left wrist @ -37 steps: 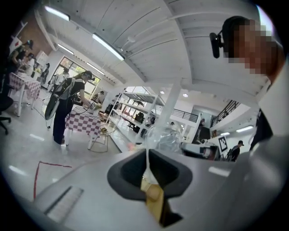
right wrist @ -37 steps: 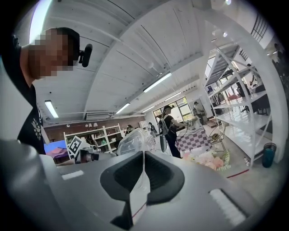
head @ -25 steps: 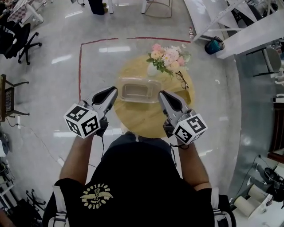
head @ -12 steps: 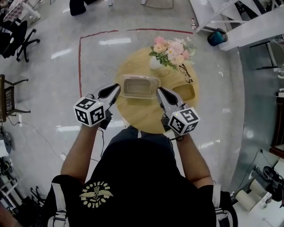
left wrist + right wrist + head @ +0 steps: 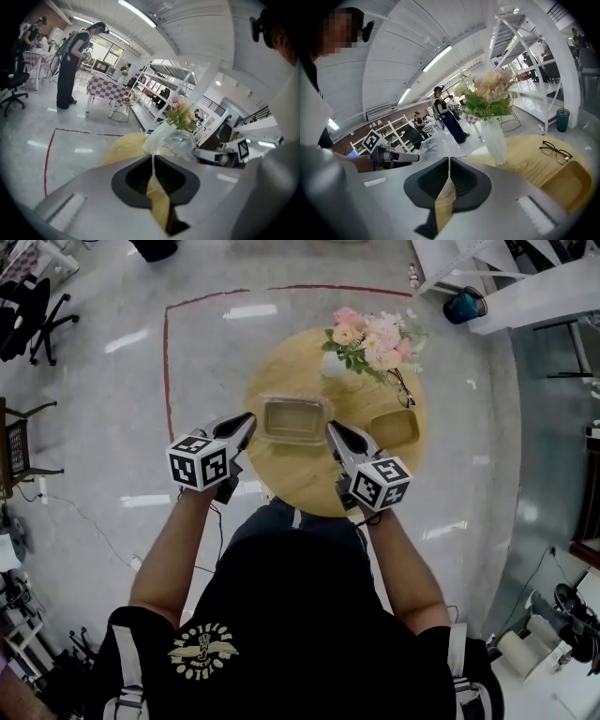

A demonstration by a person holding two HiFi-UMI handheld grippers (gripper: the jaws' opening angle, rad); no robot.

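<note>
Left gripper (image 5: 245, 419) and right gripper (image 5: 330, 427), jaws pinched shut on opposite end rims of the clear container (image 5: 295, 419) spanning between them, over the round table (image 5: 309, 486); flower vase (image 5: 330, 365) just beyond the tips.

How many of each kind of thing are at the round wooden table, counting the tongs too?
Clear plastic container: 1
Vase of flowers: 1
Eyeglasses: 1
Tan tray: 1
Tongs: 2, the left tongs and the right tongs
Total: 6
</note>
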